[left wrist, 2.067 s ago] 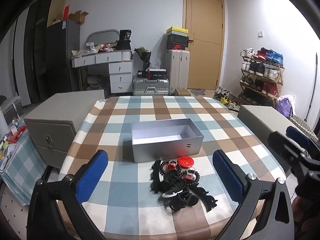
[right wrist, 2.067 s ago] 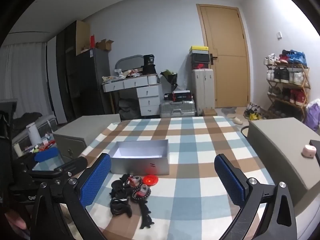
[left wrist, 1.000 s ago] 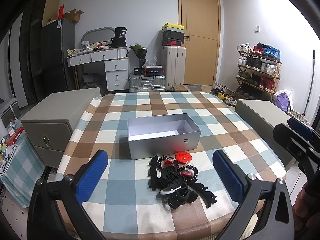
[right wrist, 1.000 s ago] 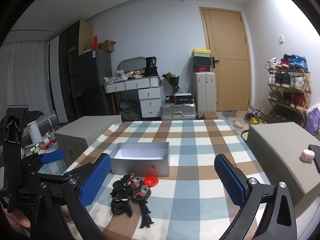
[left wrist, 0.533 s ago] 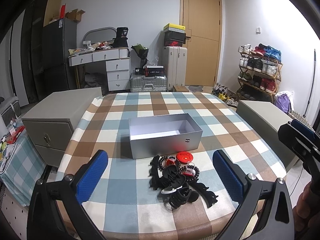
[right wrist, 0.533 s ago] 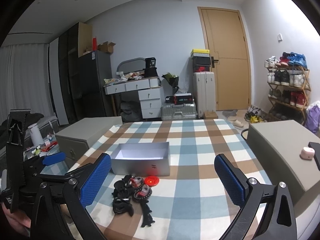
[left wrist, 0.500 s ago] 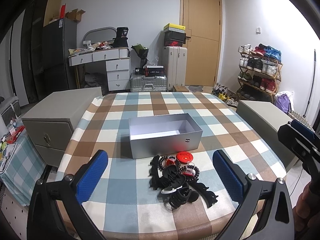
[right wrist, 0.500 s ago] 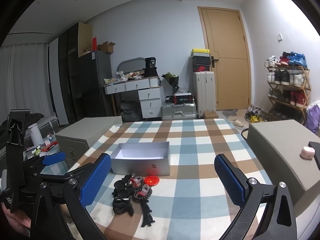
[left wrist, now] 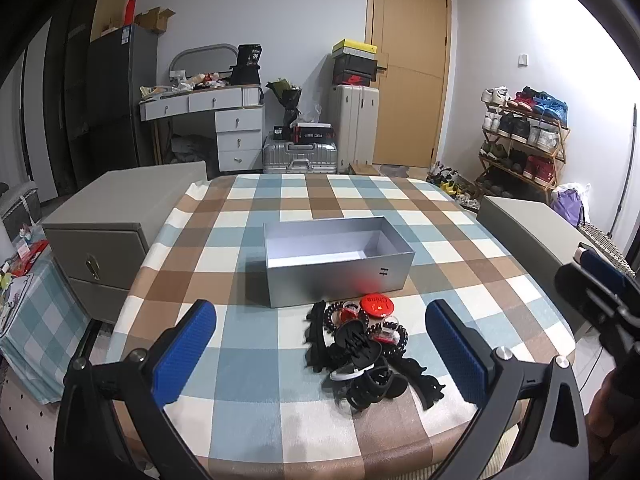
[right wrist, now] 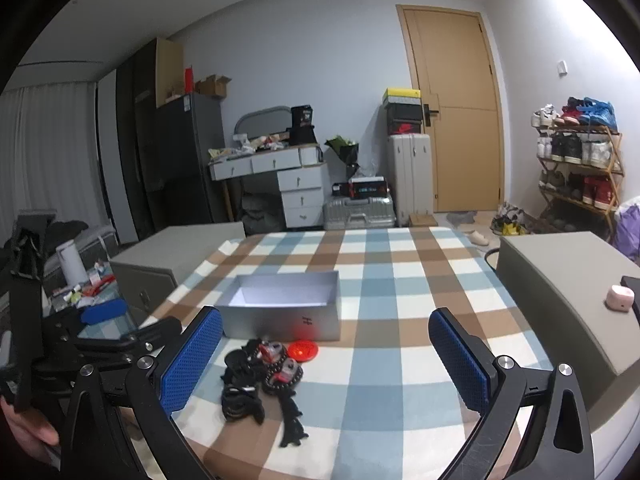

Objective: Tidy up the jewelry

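Note:
An open silver box (left wrist: 338, 265) (right wrist: 282, 316) stands empty in the middle of a checked tablecloth (left wrist: 248, 216). Just in front of it lies a heap of black hair clips and beaded bracelets (left wrist: 360, 354) (right wrist: 260, 376) with a round red badge (left wrist: 376, 305) (right wrist: 303, 350). My left gripper (left wrist: 320, 354) hovers open above the table's near edge, with the heap between its blue pads and farther off. My right gripper (right wrist: 326, 364) is open too, held back from the table and right of the heap. Each gripper shows at the edge of the other's view.
Grey cabinets flank the table on the left (left wrist: 104, 220) and on the right (right wrist: 560, 280), the right one carrying a small pink object (right wrist: 620, 298). Behind are a white desk (left wrist: 216, 120), suitcases (left wrist: 300, 156), a wooden door (left wrist: 408, 76) and a shoe rack (left wrist: 520, 136).
Both views have shifted only slightly; the left gripper has eased a little nearer the heap. Both grippers stay open and the items on the table have not moved.

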Demonstrator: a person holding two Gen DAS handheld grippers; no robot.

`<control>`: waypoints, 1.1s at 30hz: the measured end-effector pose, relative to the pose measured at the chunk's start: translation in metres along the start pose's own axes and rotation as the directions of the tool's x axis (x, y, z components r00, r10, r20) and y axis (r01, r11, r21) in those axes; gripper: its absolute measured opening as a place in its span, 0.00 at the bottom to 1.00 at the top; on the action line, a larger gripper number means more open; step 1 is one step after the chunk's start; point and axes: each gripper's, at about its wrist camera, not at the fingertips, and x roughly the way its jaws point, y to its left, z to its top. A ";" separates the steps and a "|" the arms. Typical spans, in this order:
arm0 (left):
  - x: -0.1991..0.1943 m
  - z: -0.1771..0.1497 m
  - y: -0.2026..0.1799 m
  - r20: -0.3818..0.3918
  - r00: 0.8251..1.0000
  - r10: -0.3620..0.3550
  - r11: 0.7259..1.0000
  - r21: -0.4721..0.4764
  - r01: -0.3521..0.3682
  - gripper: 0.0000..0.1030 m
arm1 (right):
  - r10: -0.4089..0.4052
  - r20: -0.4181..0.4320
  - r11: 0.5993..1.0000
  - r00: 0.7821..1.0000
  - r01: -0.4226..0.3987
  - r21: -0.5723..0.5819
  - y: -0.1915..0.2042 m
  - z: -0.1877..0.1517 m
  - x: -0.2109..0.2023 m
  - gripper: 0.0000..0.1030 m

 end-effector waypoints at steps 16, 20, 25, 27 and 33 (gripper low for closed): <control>0.066 -0.035 0.007 -0.263 0.949 -0.172 0.985 -0.018 0.174 0.98 | -0.040 -0.121 0.999 0.992 0.042 0.017 -0.022 -0.039 0.043 1.00; 0.072 -0.028 0.012 -0.270 0.937 -0.223 0.975 -0.046 0.219 0.98 | -0.038 -0.148 0.999 0.988 0.043 0.028 -0.027 -0.044 0.053 1.00; 0.086 -0.022 0.011 -0.319 0.900 -0.296 0.955 -0.065 0.291 0.87 | -0.028 -0.163 0.999 0.986 0.034 0.033 -0.031 -0.046 0.064 1.00; 0.091 -0.022 0.010 -0.343 0.892 -0.295 0.955 -0.067 0.290 0.84 | -0.022 -0.167 0.999 0.986 0.028 0.037 -0.031 -0.045 0.068 1.00; 0.099 -0.022 0.009 -0.369 0.871 -0.323 0.945 -0.084 0.315 0.67 | -0.001 -0.194 0.999 0.981 0.009 0.042 -0.032 -0.047 0.077 1.00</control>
